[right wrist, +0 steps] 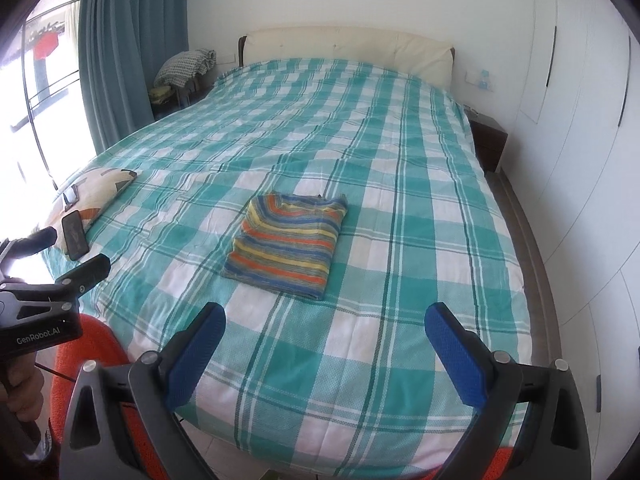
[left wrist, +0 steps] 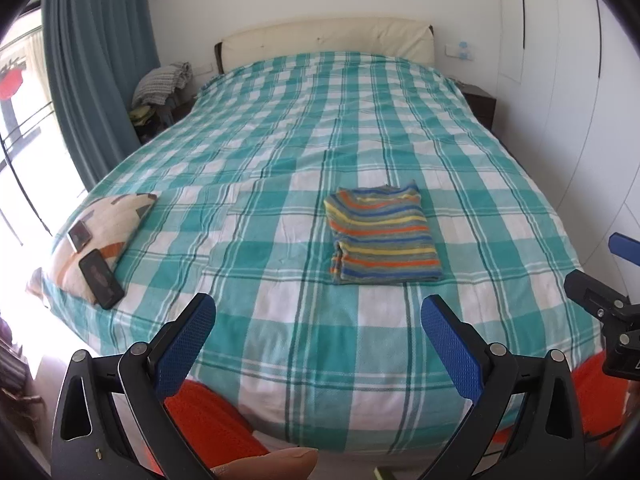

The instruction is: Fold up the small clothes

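Note:
A small striped garment (left wrist: 382, 234) in orange, yellow, blue and grey lies folded into a neat rectangle on the teal-and-white checked bedspread (left wrist: 280, 152), near the foot of the bed. The right wrist view shows the same garment (right wrist: 288, 246) and bedspread (right wrist: 360, 128). My left gripper (left wrist: 318, 312) hangs open above the foot edge of the bed, short of the garment and holding nothing. My right gripper (right wrist: 324, 320) is also open and empty, pulled back from the garment. The right gripper's body (left wrist: 608, 312) shows at the right edge of the left wrist view.
A patterned pillow (left wrist: 96, 236) at the bed's left edge carries two phones (left wrist: 100, 278). Teal curtains (left wrist: 96, 64) and a bright window stand left, a cream headboard (left wrist: 328, 38) at the back, white wardrobes (right wrist: 580, 120) right. The person's orange trousers (left wrist: 208, 424) show below.

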